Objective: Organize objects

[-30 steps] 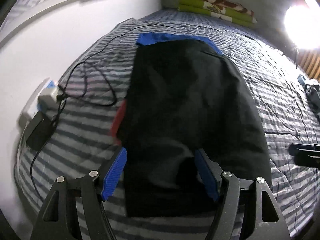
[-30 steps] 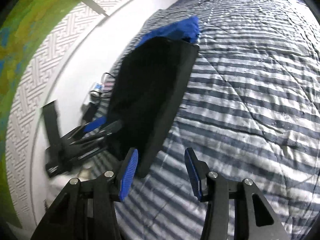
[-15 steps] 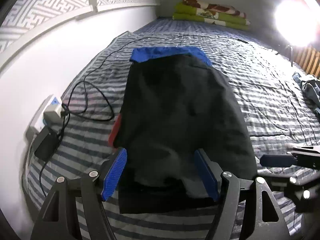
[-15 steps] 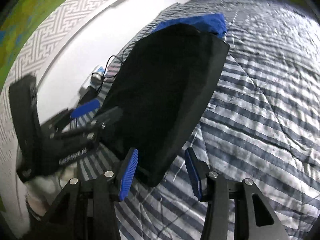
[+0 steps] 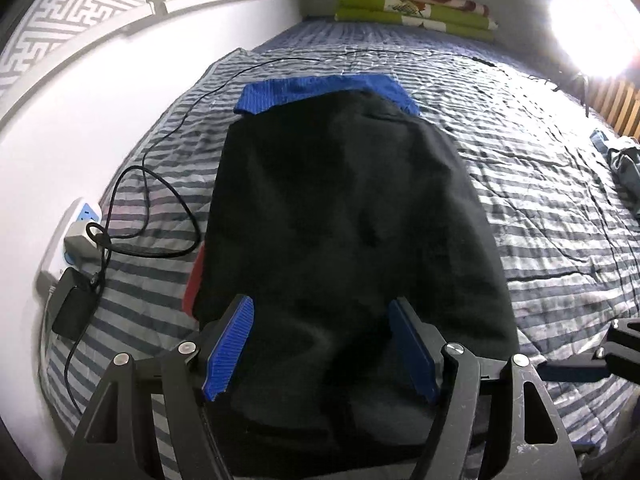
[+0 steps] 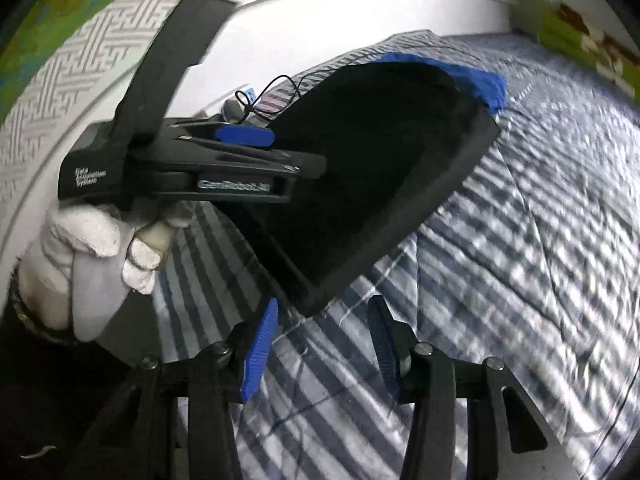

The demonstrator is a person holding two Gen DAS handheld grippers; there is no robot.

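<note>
Black garment (image 5: 352, 232), folded flat, lay on the striped bed (image 5: 540, 184), over a blue cloth (image 5: 320, 90) that showed at its far end and a red item (image 5: 196, 280) that peeked out at its left edge. The left wrist view showed the left claw (image 5: 320, 354) spread wide with the garment's near end between its blue pads (image 5: 230, 344), though contact could not be judged. Only this view showed the power strip (image 5: 76, 232), its black cable (image 5: 160, 216) and a dark adapter (image 5: 74, 314) by the left wall, the folded green blankets (image 5: 416, 12) at the far end, the bright lamp (image 5: 592, 20) and a grey-blue cloth (image 5: 624, 160) at far right. The right wrist view alone showed the white-gloved hand (image 6: 88, 256) that gripped the left claw's handle, and the right claw (image 6: 322, 350), its jaws closing and empty, just short of the garment's near right corner.
</note>
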